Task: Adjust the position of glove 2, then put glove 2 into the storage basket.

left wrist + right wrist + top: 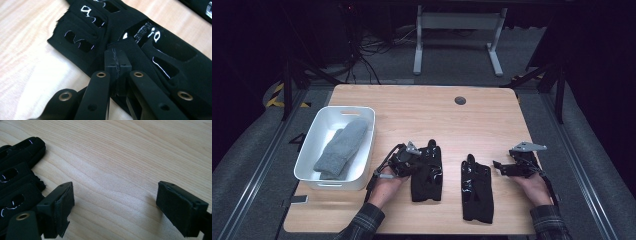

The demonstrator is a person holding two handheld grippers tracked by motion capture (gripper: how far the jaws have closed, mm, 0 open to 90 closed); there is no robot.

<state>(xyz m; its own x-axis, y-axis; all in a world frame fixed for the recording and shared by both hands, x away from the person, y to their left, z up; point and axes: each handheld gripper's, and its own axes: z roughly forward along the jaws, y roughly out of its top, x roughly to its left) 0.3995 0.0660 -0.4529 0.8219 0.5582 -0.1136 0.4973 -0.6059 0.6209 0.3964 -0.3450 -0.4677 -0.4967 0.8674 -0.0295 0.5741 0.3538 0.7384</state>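
Wooden table (422, 110): left gripper (117, 65) fingers pinch black glove (140, 37).

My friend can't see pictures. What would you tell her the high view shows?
On a wooden table, a person's two hands each hold a tool beside two black gloves. The left tool rests on the left black glove; the right tool sits open next to the right black glove. A white bin at the left holds a grey mitten.
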